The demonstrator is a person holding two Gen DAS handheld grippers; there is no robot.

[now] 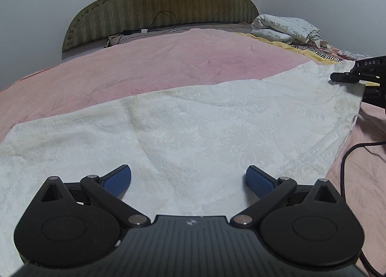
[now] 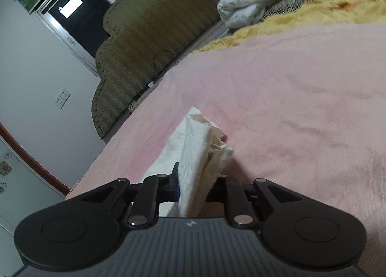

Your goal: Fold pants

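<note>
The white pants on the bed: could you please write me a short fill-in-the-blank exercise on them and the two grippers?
1. The white pants lie spread on a ____ bedspread.
2. The left gripper hovers over the pants with its jaws ____.
3. The right gripper is shut on a bunched edge of the ____.
4. The bed's headboard is ____ in colour.

Missing words: pink; open; pants; olive green

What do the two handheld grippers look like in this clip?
Both are matte black: a ribbed body with a small white logo, two round discs, and linkage arms with silver pins. The left gripper has blue ribbed pads. The right gripper reads "DAS" in white.
</note>
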